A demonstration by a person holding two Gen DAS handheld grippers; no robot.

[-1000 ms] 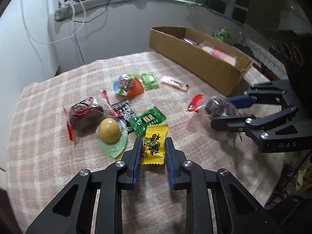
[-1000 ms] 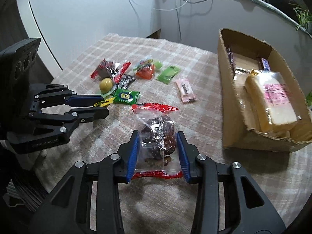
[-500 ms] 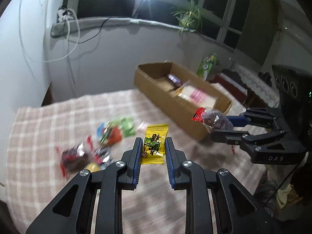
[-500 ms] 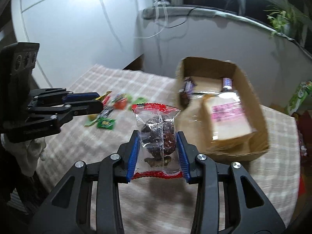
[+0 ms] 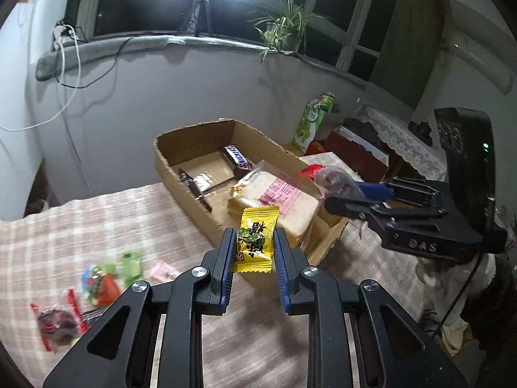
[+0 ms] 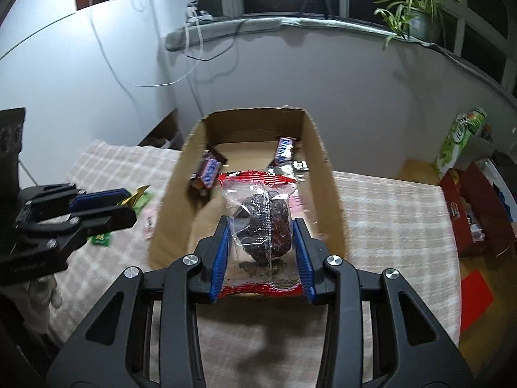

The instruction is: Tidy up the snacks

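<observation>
Right wrist view: right tongs (image 6: 261, 242) pinching dark snack packet (image 6: 262, 223), cardboard box (image 6: 326, 174) dead ahead, long axis running away; left tongs (image 5: 252, 250) pinching yellow candy (image 5: 256, 239), box beyond.

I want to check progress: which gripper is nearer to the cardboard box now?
Right. The right gripper holds its dark snack bag at the cardboard box's near end; the left gripper with the yellow candy is beside its wall.

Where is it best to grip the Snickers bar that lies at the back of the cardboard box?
Judging by its pose, grip the Snickers bar across its narrow width at mid-length, coming from above: it lies flat on the floor of the cardboard box, whose walls block a sideways approach.
</observation>
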